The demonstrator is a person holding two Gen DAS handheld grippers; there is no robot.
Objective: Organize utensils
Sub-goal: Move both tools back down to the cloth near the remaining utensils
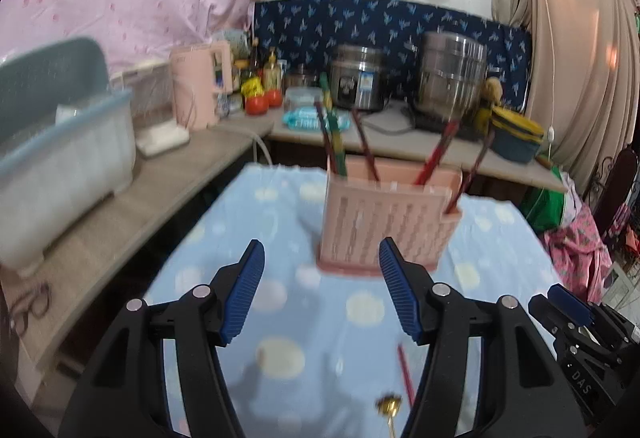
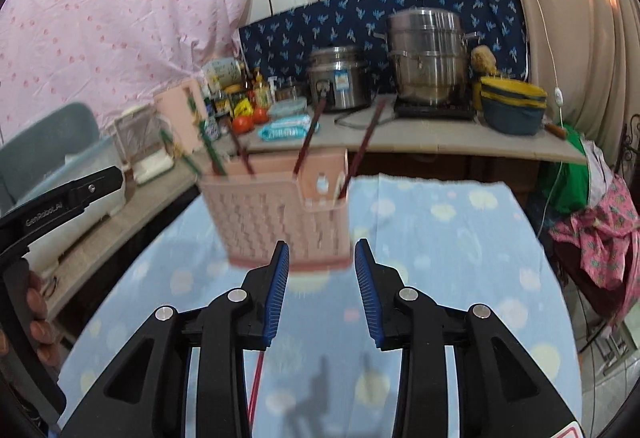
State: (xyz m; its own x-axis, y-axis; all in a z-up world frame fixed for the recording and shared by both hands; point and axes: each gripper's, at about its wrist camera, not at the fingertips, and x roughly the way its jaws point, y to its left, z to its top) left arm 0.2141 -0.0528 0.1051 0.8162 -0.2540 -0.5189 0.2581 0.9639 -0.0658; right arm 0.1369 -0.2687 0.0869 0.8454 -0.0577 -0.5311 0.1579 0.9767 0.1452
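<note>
A pink slatted utensil holder [image 1: 390,224] stands on the table [image 1: 224,246], which is covered by a light blue cloth with pale dots, toward the far edge and roughly midway between the side edges. Dark red chopsticks [image 1: 434,158] and a green utensil [image 1: 334,136] lean out of its top at different angles (the motion blur hides how many there are).

The left gripper [image 1: 320,292] hovers above the cloth just short of the holder, its blue ribbed pads spread wide with nothing between them. Near the table's near edge a loose red chopstick [image 1: 405,374] lies on the cloth beside the gripper's right finger, and a small gold-coloured utensil [image 1: 390,412] lies just beside it, its lower part cut off by the frame.

The right gripper [image 2: 320,292] is also parted and empty, its pads set closer together than the left's, pointing at the holder's base. A red chopstick [image 2: 256,384] shows under its left finger.

Behind the table, a counter [image 2: 424,138] carries steel pots [image 2: 428,58] and tomatoes [image 2: 248,120].
</note>
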